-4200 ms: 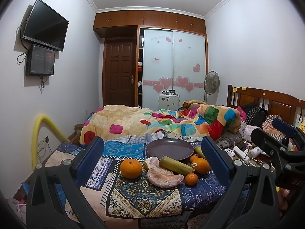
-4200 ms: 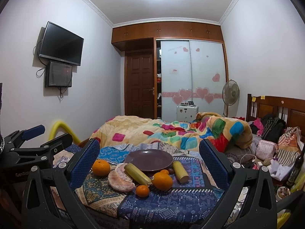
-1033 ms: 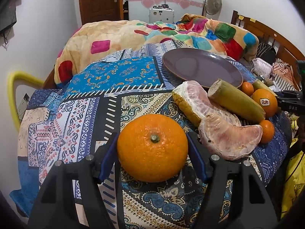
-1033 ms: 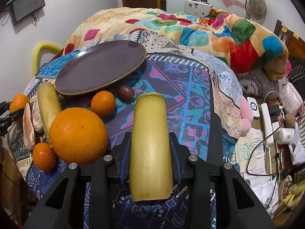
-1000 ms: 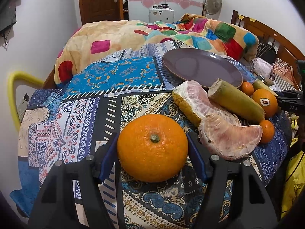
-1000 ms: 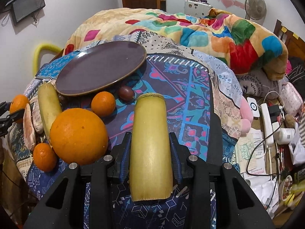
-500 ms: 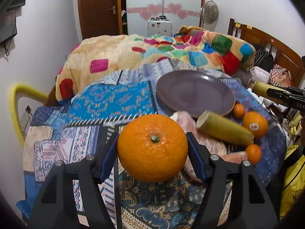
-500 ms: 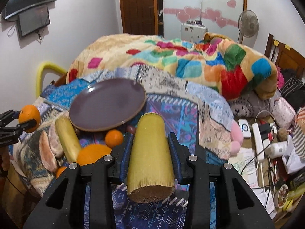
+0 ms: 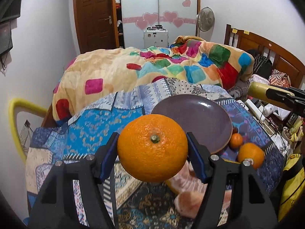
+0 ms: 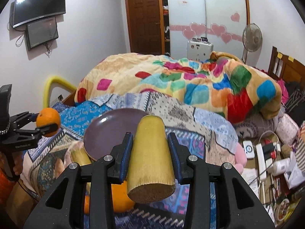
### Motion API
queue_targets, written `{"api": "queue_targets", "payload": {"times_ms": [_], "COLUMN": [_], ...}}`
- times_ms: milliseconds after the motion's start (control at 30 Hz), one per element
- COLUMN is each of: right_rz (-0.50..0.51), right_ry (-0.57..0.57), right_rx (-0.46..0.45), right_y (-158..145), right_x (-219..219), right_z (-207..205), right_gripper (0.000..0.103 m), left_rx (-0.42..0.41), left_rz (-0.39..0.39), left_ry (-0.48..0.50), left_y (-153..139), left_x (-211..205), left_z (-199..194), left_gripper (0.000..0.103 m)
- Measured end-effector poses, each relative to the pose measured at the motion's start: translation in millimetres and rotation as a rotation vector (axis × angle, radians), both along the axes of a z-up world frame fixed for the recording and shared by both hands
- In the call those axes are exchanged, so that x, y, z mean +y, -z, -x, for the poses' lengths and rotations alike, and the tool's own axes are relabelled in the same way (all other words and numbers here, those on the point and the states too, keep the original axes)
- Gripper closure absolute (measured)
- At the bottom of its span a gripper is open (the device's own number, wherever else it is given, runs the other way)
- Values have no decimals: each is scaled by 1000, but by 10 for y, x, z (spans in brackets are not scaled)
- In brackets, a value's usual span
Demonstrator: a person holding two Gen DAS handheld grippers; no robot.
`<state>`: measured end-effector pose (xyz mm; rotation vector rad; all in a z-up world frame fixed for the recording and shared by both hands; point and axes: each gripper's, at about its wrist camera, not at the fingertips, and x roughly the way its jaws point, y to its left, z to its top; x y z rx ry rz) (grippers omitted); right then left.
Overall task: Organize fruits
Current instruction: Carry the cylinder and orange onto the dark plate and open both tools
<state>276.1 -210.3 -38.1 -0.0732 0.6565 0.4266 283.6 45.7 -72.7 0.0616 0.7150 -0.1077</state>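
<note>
My left gripper (image 9: 152, 150) is shut on a large orange (image 9: 152, 147) and holds it in the air above the patterned cloth, just short of the purple plate (image 9: 198, 118). It also shows in the right wrist view (image 10: 48, 122). My right gripper (image 10: 150, 152) is shut on a yellow-green sugarcane piece (image 10: 150, 160), raised to the right of the plate (image 10: 110, 131); it shows at the right edge of the left wrist view (image 9: 257, 91). Peeled pomelo segments (image 9: 192, 192), a second orange (image 9: 250, 156) and a small tangerine (image 9: 235, 140) lie on the cloth.
A second sugarcane piece (image 10: 80, 156) lies left of the plate. A colourful quilt (image 9: 152, 70) is heaped behind the plate. A yellow tube (image 9: 15, 122) stands at the left. Cables, a power strip (image 10: 262, 158) and clutter fill the right side.
Both grippers have lifted their fruit off the cloth: the orange and the sugarcane piece now hang in the air, higher than a second ago, near the plate.
</note>
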Motion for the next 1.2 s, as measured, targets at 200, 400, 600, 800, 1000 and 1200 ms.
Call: {"api": "queue_targets", "payload": {"times_ms": [200, 400, 600, 800, 1000, 1200], "right_rz": [-5, 1, 3, 19, 59, 82], "right_ry": [-31, -70, -82, -99, -109, -119], "right_rx": [-18, 19, 36, 45, 46, 86], "right_y": [-39, 123, 171, 180, 226, 284], "right_x": [196, 379, 509, 652, 801, 938], "right_z": [-137, -266, -402, -532, -659, -841], "right_gripper": [69, 69, 70, 70, 70, 69], "left_rx": [6, 17, 31, 51, 81, 111], "left_rz": [10, 15, 11, 19, 8, 2], "left_ry": [8, 5, 6, 6, 15, 21], "left_y": [-25, 0, 52, 161, 291, 412], "left_x": [-88, -139, -170, -174, -208, -253], "left_z": [-236, -403, -525, -633, -749, -862], "left_gripper": [35, 35, 35, 35, 35, 35]}}
